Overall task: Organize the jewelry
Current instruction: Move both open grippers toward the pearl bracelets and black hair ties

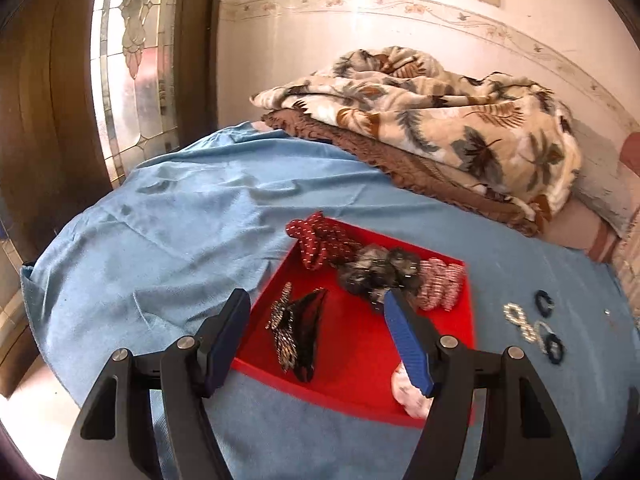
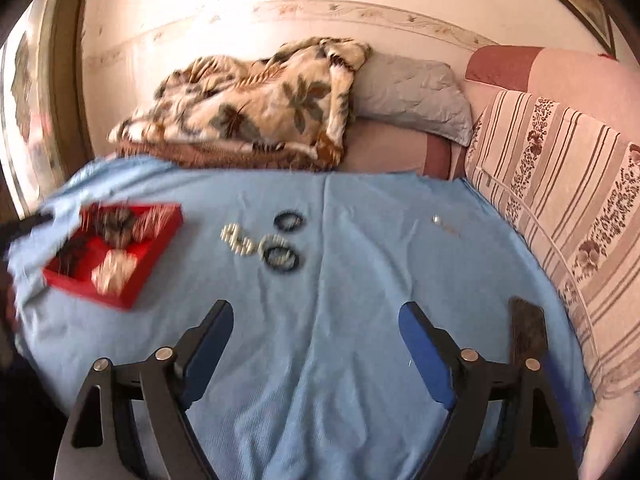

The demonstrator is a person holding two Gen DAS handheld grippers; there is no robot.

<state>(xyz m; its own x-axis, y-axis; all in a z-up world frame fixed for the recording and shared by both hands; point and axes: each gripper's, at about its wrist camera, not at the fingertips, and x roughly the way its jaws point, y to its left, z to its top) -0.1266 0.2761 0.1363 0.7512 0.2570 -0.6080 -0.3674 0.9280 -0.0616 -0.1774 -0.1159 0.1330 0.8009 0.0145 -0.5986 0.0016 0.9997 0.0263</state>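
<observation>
A red tray [image 1: 460, 320] is lying on the blue cloth [image 1: 168, 240], holding a red dotted scrunchie [image 1: 320, 242], a dark scrunchie [image 1: 376, 274], a pink one [image 1: 442, 284], a black clip [image 1: 306, 332] and a white piece [image 1: 408, 394]. Right of the tray, pearl rings [image 1: 522, 322] and dark bands [image 1: 554, 348] are lying on the cloth. Only the right view is showing a small silver item [image 2: 438, 220] farther right and a striped cushion [image 2: 560, 184]. The left gripper [image 1: 316, 306] is hanging wide apart over the tray, gripping nothing. The right gripper [image 2: 316, 312] is likewise spread and empty above bare cloth.
</observation>
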